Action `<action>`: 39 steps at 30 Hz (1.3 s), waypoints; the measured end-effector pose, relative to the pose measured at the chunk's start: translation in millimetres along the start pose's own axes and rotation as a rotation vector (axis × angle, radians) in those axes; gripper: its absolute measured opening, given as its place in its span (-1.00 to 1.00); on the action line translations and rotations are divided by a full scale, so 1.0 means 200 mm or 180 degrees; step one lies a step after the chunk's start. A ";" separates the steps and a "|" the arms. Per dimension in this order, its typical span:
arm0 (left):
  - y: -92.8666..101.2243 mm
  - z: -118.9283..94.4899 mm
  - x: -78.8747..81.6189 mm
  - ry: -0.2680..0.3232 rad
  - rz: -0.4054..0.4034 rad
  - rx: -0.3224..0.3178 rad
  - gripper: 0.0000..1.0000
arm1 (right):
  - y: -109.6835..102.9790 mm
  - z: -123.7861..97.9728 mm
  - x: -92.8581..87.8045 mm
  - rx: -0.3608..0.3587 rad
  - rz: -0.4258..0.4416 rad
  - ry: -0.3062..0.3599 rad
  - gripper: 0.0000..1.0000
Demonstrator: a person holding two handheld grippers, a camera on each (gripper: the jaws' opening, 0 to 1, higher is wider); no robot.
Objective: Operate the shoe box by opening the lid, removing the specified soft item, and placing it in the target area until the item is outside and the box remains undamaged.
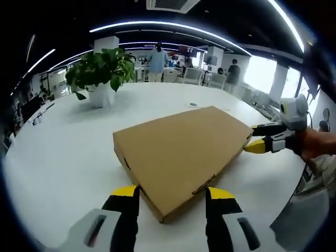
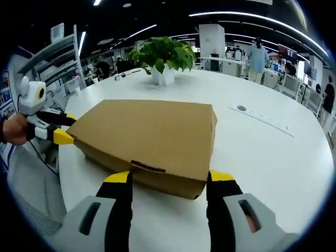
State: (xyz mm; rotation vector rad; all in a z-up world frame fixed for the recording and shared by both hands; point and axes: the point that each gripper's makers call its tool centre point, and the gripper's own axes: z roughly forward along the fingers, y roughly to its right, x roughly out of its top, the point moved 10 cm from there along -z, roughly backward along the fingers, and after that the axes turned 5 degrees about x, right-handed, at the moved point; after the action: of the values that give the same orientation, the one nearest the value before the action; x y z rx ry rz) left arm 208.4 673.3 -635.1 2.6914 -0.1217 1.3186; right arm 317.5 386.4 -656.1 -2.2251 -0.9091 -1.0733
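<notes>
Two grippers: both spread wide, holding nothing.
Left gripper (image 1: 172,202): yellow-tipped jaws straddle one near corner of the shoe box (image 1: 181,152).
Right gripper (image 2: 168,186): jaws flank the box's short end, by the lid tab (image 2: 147,167).
Shoe box: closed, flat on the white table (image 1: 63,152).
Far: potted plant (image 1: 101,73) beyond the box; people standing in the office behind.

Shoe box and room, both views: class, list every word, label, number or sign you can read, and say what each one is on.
None can be read.
Cardboard shoe box: plain brown, no print showing.
White table: a pale strip with marks, too small to read.
Background screens and shelves: too blurred to read.
</notes>
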 end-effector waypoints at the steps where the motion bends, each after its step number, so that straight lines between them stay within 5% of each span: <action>1: 0.00 -0.01 0.01 0.0016 -0.0021 0.0002 0.02 | 0.00 0.00 0.00 0.0001 0.0006 0.0017 0.04; 13: 0.01 -0.10 0.12 0.0220 -0.0163 0.0004 0.07 | -0.02 -0.11 0.13 0.0033 0.0176 0.0358 0.04; 26: 0.00 -0.18 0.29 0.0443 0.0102 -0.0024 0.11 | -0.02 -0.18 0.37 0.0017 0.0191 0.0750 0.04; 39: -0.05 -0.19 0.38 0.0594 0.0270 0.0102 -0.07 | 0.00 -0.16 0.55 -0.0022 0.0110 0.0879 0.04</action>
State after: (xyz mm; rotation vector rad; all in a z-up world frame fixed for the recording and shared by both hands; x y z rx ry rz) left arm 227.7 688.9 -553.0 2.5983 -0.1976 1.6013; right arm 352.7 402.8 -548.9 -2.0244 -0.7457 -1.3282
